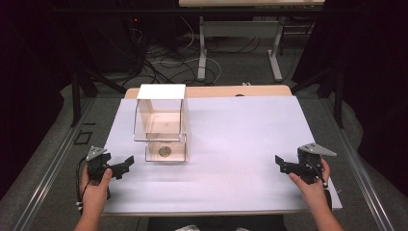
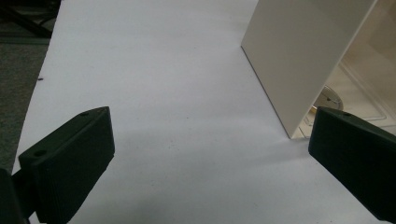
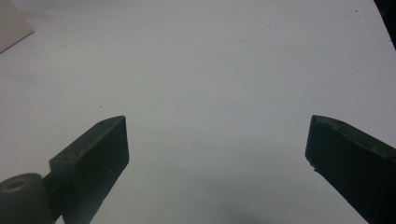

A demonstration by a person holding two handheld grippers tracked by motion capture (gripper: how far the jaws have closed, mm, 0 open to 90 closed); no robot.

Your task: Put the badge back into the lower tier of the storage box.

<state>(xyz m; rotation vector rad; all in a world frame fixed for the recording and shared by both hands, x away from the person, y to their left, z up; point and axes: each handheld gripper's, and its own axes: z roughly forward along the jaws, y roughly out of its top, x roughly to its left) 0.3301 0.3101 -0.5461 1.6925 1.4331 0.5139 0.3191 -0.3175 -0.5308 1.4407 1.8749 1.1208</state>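
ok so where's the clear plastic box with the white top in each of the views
High view: the clear plastic box with the white top stands left of centre on the white table sheet, nearer the left gripper.
Left gripper view: its white side wall fills the upper right, beside the right jaw.
Right gripper view: a pale corner, probably the box, sits at the top left edge.
Shared landmark: the white table sheet.

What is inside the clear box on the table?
One small round, coin-like object lies on the floor of the clear box. The upper part looks empty. What the white side wall hides cannot be seen.
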